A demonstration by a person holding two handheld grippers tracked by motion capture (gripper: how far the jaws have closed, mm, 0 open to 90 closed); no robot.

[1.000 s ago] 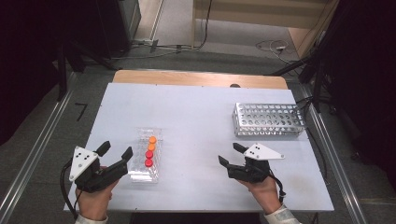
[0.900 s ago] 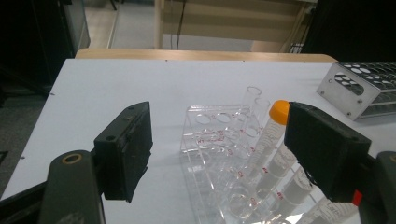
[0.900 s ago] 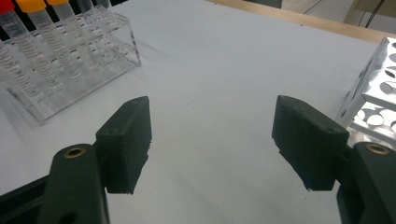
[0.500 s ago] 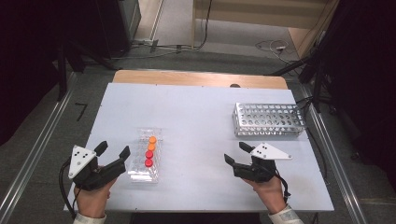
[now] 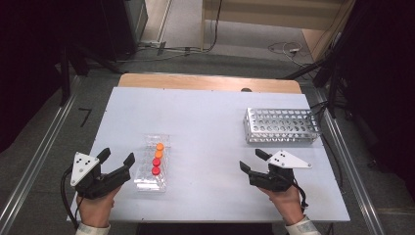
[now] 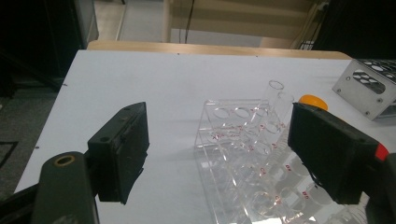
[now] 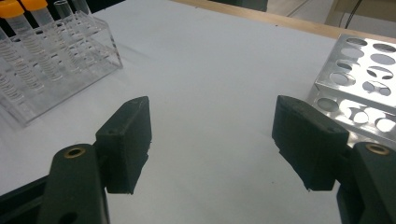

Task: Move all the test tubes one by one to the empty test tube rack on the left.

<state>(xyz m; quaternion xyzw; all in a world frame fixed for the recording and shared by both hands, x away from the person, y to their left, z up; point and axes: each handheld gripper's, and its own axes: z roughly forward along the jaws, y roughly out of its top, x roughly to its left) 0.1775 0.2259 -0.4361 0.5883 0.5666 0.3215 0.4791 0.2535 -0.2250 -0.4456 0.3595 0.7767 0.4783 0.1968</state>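
On the white counter a clear plastic rack stands toward the person's left, carrying two orange-capped tubes at its far part and two red-capped tubes nearer the person. The left tongs hover just beside this rack, on its left, with the jaw tips pointing toward it and the nearer tip close to the rack's left edge but not touching it. The jaws stand wide apart and have just been opening a little further, with nothing between the pads. In the left gripper view the rack lies ahead between the two black jaws and runs toward the right-hand one; an open clear tube rises from it, and an orange cap peeks out just above the right-hand jaw. The right tongs hover over bare counter at the person's right, well apart from the plastic rack, their jaws also spread wide and holding nothing. A perforated metal rack sits just beyond them, toward the far right of the counter. In the right gripper view the metal rack lies beside the right-hand jaw, while the plastic rack with its orange-capped tubes shows at the upper left, far from the jaws.
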